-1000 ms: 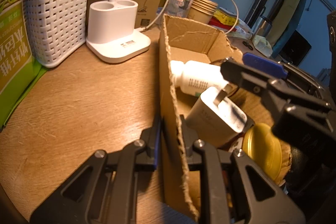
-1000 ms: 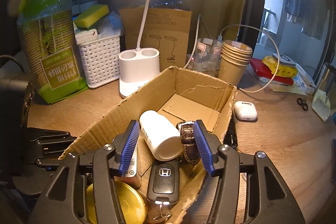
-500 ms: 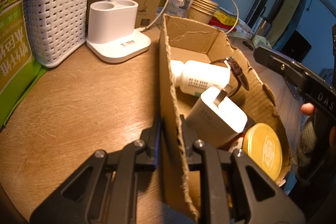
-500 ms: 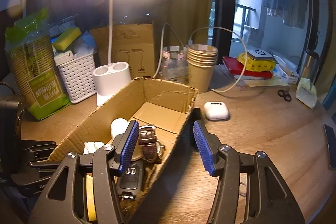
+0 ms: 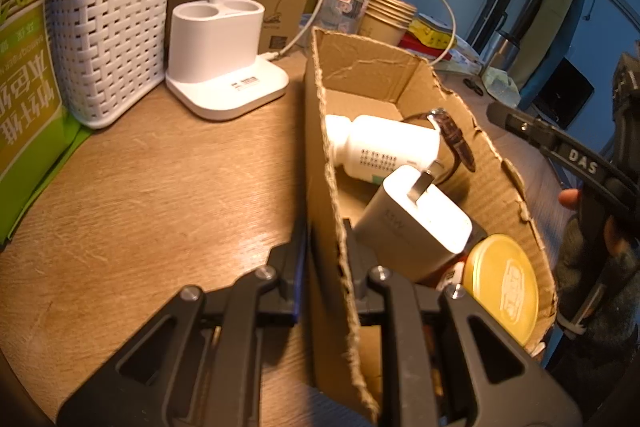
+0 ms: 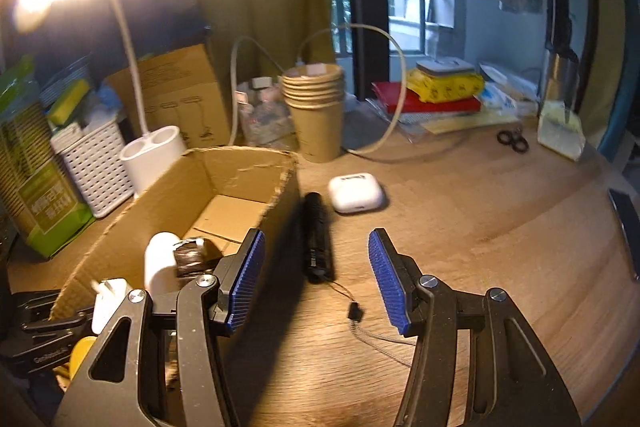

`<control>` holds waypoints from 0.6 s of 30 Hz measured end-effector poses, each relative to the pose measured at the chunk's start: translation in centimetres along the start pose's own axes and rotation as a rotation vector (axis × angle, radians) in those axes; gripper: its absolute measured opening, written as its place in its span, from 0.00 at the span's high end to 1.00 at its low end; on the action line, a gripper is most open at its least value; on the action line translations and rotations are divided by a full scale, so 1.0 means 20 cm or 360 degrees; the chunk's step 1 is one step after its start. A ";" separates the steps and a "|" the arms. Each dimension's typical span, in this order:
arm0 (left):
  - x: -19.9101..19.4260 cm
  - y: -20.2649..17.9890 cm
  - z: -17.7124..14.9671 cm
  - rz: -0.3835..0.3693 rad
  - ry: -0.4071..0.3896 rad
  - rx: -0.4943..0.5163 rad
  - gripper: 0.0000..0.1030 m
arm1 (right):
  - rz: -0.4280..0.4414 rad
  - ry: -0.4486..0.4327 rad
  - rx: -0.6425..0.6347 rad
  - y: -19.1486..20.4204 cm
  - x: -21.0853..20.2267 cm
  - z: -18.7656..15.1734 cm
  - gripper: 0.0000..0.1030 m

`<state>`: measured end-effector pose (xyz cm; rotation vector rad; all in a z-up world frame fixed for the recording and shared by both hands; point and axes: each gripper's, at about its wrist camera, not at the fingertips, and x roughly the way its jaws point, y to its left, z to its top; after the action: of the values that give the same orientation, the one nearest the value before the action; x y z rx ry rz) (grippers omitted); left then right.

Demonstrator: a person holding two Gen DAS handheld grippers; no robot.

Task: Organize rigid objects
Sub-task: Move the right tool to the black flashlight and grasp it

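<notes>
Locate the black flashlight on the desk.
In the right wrist view the black flashlight lies on the wooden desk just outside the cardboard box, with the white earbuds case beyond it.

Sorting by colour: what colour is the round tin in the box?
Yellow round tin, clearest in the left wrist view.

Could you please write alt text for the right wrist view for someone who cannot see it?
The right claw hangs open over a wooden table, with a black flashlight lying ahead between its blue pads. Beyond it sits a white earbud case; a cardboard box of small items stands to the left.
</notes>
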<state>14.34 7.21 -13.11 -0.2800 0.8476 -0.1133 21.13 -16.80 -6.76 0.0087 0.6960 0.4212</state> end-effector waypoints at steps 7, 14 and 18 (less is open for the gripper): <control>0.00 0.00 0.00 0.0000 0.0000 0.0000 0.84 | 0.0025 0.0066 0.0084 -0.09 0.09 -0.03 0.45; 0.00 0.00 0.00 0.0000 0.0000 0.0000 0.84 | 0.0018 0.0165 0.0001 -0.10 0.22 -0.01 0.45; 0.00 0.00 0.00 0.0000 0.0000 0.0000 0.84 | 0.0059 0.0212 -0.0050 -0.08 0.28 -0.01 0.46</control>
<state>14.36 7.22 -13.10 -0.2797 0.8475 -0.1133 25.43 -16.17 -10.56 -0.0362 0.8216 0.4713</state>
